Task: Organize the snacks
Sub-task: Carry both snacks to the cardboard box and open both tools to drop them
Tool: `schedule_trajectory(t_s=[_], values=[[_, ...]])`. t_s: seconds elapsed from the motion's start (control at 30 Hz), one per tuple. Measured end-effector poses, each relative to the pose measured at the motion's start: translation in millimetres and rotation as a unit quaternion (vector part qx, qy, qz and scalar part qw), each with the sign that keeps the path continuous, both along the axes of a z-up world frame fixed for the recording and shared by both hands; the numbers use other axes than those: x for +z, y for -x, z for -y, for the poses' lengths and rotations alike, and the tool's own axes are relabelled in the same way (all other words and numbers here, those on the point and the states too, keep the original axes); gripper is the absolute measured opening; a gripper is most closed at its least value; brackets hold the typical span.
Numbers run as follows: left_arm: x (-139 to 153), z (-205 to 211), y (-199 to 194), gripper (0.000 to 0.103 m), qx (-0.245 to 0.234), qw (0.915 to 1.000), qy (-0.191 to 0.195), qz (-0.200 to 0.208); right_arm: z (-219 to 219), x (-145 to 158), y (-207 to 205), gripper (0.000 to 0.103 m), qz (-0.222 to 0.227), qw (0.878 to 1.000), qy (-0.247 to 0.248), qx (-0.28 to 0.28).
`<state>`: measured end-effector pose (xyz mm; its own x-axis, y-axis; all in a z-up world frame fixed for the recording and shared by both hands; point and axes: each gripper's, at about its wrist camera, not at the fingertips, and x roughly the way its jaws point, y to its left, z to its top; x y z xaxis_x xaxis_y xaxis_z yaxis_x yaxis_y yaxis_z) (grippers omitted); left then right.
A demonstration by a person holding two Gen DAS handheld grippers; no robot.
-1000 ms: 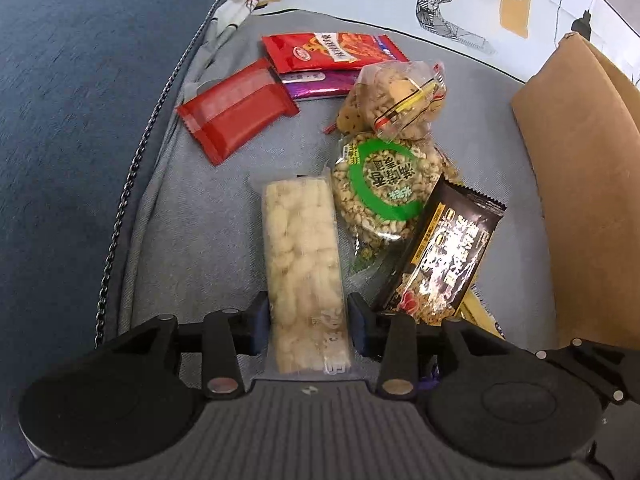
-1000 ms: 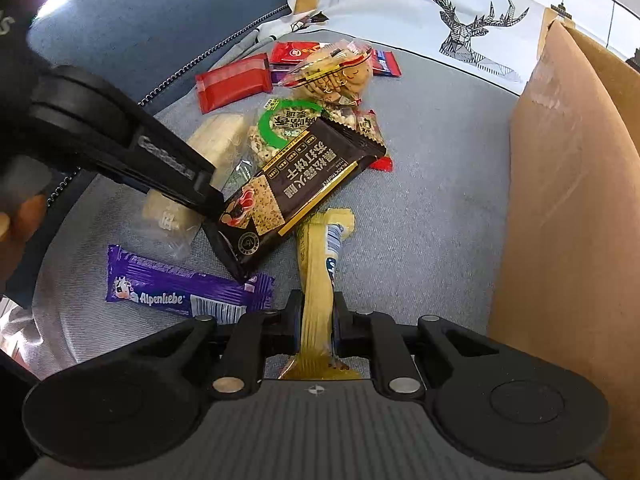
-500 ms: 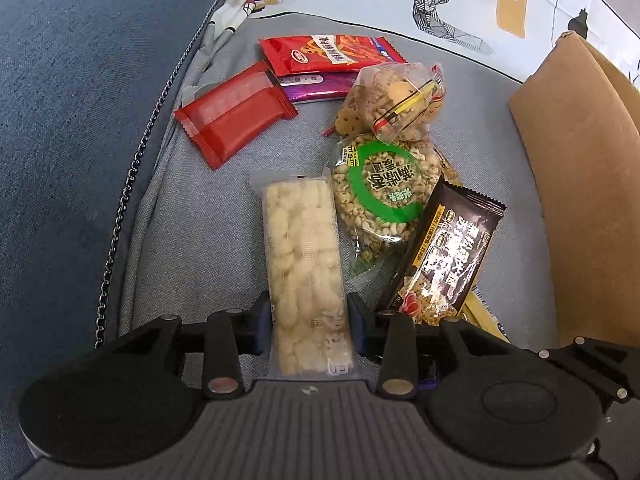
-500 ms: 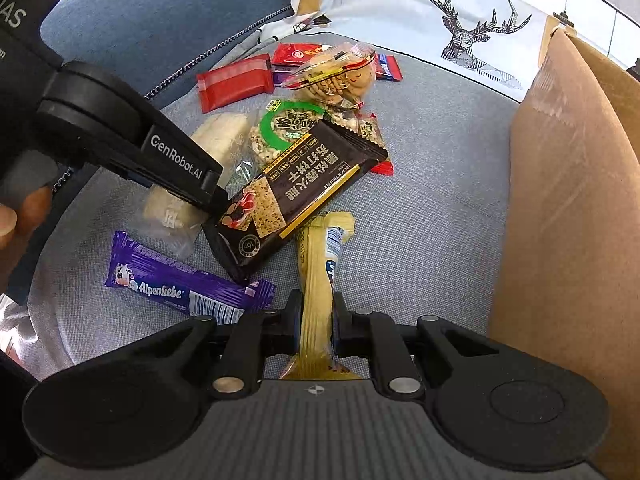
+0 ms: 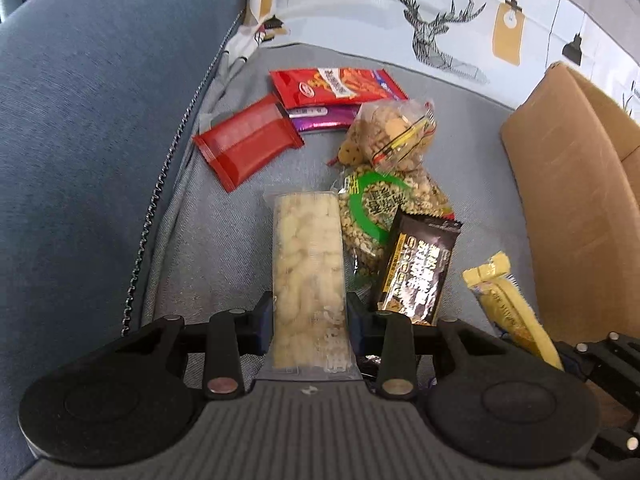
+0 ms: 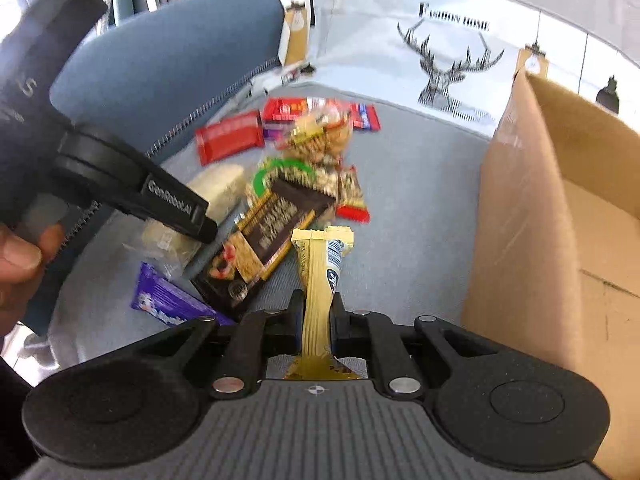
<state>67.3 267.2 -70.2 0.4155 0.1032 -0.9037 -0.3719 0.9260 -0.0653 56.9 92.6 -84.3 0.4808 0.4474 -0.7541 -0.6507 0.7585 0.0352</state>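
While the left gripper (image 5: 309,316) clamps the pale puffed-rice bar (image 5: 307,276) across its near end, the left wrist view shows the rest of the snacks spread on the grey sofa cushion (image 5: 224,236): a red wrapper (image 5: 248,146) far left, a peanut pack with a green ring (image 5: 380,204) just right of the bar, a black bar (image 5: 420,268) overlapping it, and a cardboard box (image 5: 572,184) at the right edge. To lift well, I judge the bar should rise level and straight up, so its far end clears the peanut pack beside it.

Seen from the right wrist, the right gripper (image 6: 316,316) is closed on a yellow wrapped bar (image 6: 320,276), which sticks out away from the camera above the cushion. The box (image 6: 532,208) stands just right, its top open; the little of its inside that shows looks bare, though most is hidden. Carrying the yellow bar over the near wall before letting go would likely be safest. A purple Alpenliebe pack (image 6: 168,300) lies near left.
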Motion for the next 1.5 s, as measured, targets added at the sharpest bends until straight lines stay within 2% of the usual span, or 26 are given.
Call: schedule_trajectory(t_s=[0.17,0.3,0.43,0.53,0.6,0.67,0.8,0.9,1.0,1.23,1.5], values=[[24.4,0.8,7.8,0.040,0.016,0.9989,0.005,0.044,10.0,29.2,9.7,0.012,0.032,0.999,-0.032,0.004],[47.5,9.7,12.0,0.040,0.026,0.9952,0.003,0.094,30.4,74.4,11.4,0.012,0.075,0.994,-0.083,0.003],[73.6,28.9,13.3,0.040,0.029,0.9867,0.001,0.160,68.1,123.8,7.5,0.012,0.140,0.980,-0.140,-0.010],[88.3,54.8,10.5,0.040,0.012,0.9790,-0.003,0.204,104.9,143.6,-0.3,0.012,0.199,0.966,-0.160,-0.034],[96.3,74.8,7.1,0.040,-0.008,0.9737,-0.007,0.228,130.2,144.1,-8.8,0.012,0.227,0.958,-0.166,-0.060],[102.8,94.9,2.3,0.040,-0.028,0.9670,-0.003,0.253,156.1,133.6,-22.3,0.012,0.236,0.952,-0.168,-0.097],[110.3,134.3,-12.5,0.040,-0.065,0.9538,0.015,0.293,195.4,108.1,-47.3,0.012,0.195,0.957,-0.146,-0.156],[112.1,162.8,-23.9,0.040,-0.093,0.9454,0.033,0.310,215.1,102.3,-58.1,0.012,0.193,0.956,-0.138,-0.173],[111.4,187.5,-36.0,0.040,-0.118,0.9398,0.045,0.318,230.3,95.6,-63.4,0.012,0.198,0.955,-0.120,-0.184],[105.3,230.3,-56.4,0.040,-0.159,0.9324,0.062,0.319,248.2,84.4,-61.7,0.012,0.199,0.953,-0.097,-0.205],[103.1,249.0,-54.5,0.040,-0.194,0.9228,0.061,0.327,257.1,79.4,-64.5,0.012,0.191,0.952,-0.091,-0.221]])
